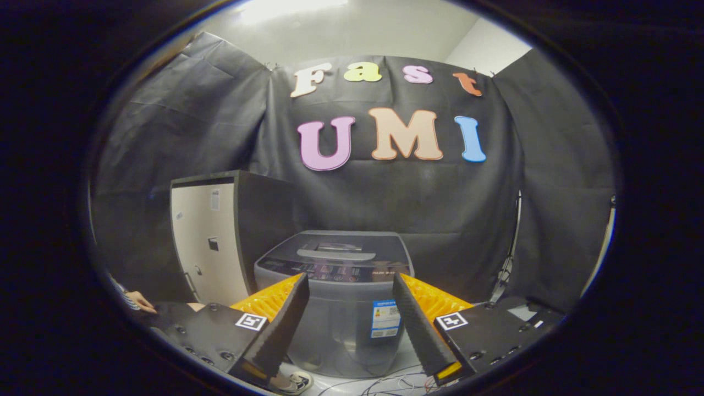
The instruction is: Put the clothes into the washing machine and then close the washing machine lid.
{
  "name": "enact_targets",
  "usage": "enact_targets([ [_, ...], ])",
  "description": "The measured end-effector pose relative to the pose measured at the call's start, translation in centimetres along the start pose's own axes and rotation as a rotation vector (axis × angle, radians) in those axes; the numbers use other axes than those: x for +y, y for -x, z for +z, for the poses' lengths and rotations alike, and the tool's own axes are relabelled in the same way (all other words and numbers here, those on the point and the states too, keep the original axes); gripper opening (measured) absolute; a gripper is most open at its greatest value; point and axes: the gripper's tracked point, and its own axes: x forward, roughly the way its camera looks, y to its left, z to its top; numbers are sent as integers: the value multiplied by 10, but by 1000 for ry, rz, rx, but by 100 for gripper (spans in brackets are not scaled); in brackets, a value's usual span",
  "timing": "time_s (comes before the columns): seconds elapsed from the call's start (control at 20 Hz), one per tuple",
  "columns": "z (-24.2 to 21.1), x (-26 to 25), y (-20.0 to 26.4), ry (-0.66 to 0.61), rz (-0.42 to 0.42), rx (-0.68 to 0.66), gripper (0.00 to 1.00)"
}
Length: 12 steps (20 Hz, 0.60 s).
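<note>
The grey top-loading washing machine with a dark control panel [335, 286] stands on the floor straight ahead at 12 o'clock from the gripper [350, 319], its body seen through the gap between the two fingers. Its flat grey lid with a long bar handle [336, 250] lies down over the tub, so the opening is covered. No clothes can be picked out anywhere; whether they are already inside the machine cannot be told. Judgement: either the task is at its very start, with the lid to be raised first, or it is at its end with the lid closed; the picture alone does not settle which. The tongs are spread wide and hold nothing: the black ribbed fingers [283, 324] with orange backing angle apart, each well clear of the machine. The tool is held about level, low, pointing squarely at the machine's front, set back from it. A tall cabinet with a cream door and dark sides [212, 242] stands at 10 o'clock, just beside the machine. A hand with a striped sleeve [132, 300] shows at 9 o'clock. A shoe [294, 381] and loose cables [396, 382] lie on the floor below the fingers, at 6 o'clock.
</note>
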Motion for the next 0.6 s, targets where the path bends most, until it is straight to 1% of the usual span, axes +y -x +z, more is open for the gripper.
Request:
enact_targets([
  [0.2,-14,8,3,-32,42,33,96],
  [0.35,-23,12,16,-28,49,43,96],
  [0.6,-35,14,20,-22,46,52,96],
])
